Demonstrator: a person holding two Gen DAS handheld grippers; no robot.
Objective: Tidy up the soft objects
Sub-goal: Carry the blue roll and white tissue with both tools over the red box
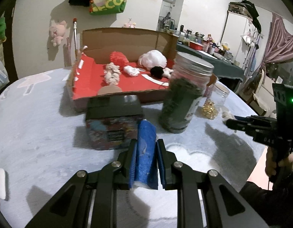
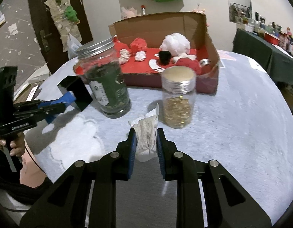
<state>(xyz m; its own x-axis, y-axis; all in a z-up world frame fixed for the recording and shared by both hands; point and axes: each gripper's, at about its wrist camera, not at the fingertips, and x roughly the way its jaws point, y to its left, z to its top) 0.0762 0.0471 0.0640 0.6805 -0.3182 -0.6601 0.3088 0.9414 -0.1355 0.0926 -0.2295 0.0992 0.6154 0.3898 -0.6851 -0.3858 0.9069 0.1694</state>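
My left gripper [image 1: 146, 148] is shut on a blue sponge-like pad [image 1: 146, 152], held above the table just in front of a dark tin box [image 1: 113, 121]. My right gripper [image 2: 145, 136] is shut on a white mesh sachet [image 2: 147, 138], held above the table in front of the jars. The cardboard box with a red lining [image 1: 93, 79] stands at the back and holds a red pompom [image 1: 118, 58], a white fluffy ball [image 1: 153, 59], a black pompom [image 1: 157, 72] and a pink knitted piece [image 1: 113, 74]. The box also shows in the right wrist view [image 2: 211, 87].
A tall jar of dark green leaves [image 1: 184, 96] and a shorter jar of golden beads [image 2: 177, 98] stand between the grippers and the box. The right gripper shows at the left wrist view's right edge [image 1: 230, 122]. The table has a pale blue cloth [image 1: 41, 123].
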